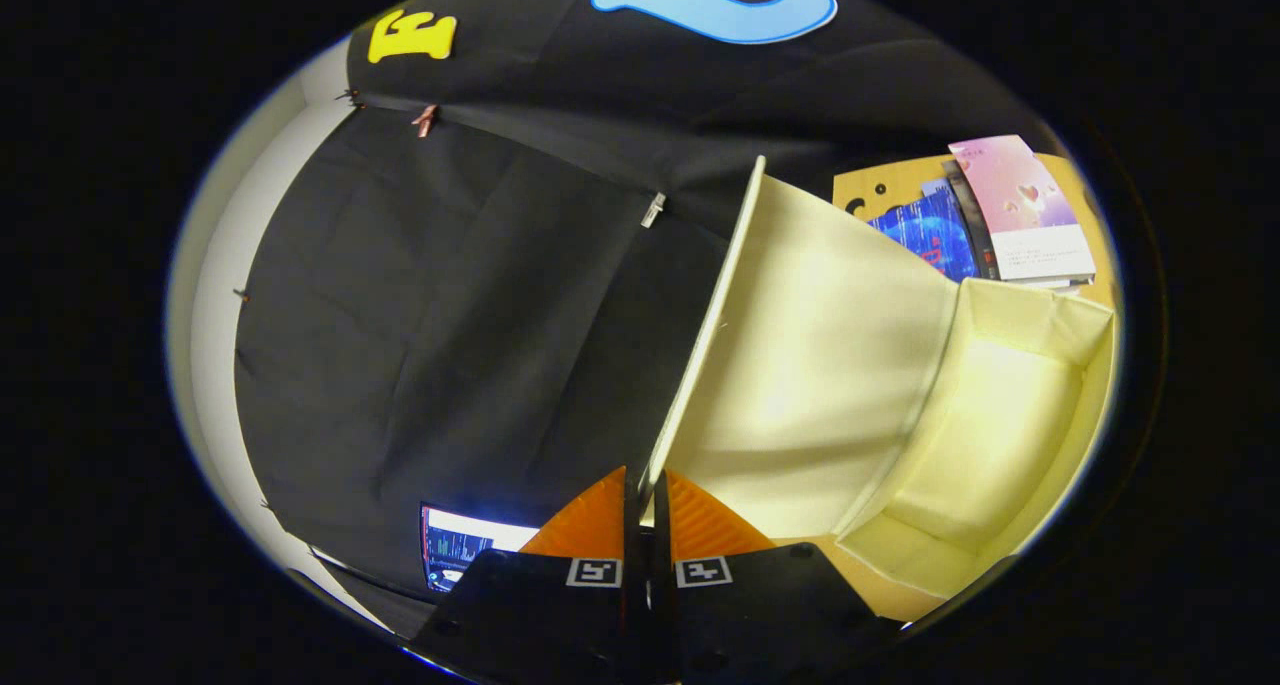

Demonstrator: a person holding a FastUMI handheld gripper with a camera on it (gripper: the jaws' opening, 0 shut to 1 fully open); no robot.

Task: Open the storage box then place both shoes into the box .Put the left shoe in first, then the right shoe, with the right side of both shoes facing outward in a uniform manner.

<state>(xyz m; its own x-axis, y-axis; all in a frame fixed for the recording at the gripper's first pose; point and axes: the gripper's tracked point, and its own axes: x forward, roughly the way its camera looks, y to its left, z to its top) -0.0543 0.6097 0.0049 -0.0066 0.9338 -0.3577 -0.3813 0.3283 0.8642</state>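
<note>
The gripper (645,490) pinches the edge of the box's lid (800,365), raised over the open box (1000,445); books (985,230), apparently, lie beyond it.

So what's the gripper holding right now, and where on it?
The gripper is shut on the lid of the open box, pinching the lid's free edge between both fingers.

One storage box (1000,435); roughly three books (1020,215); one screen (465,545).
</note>
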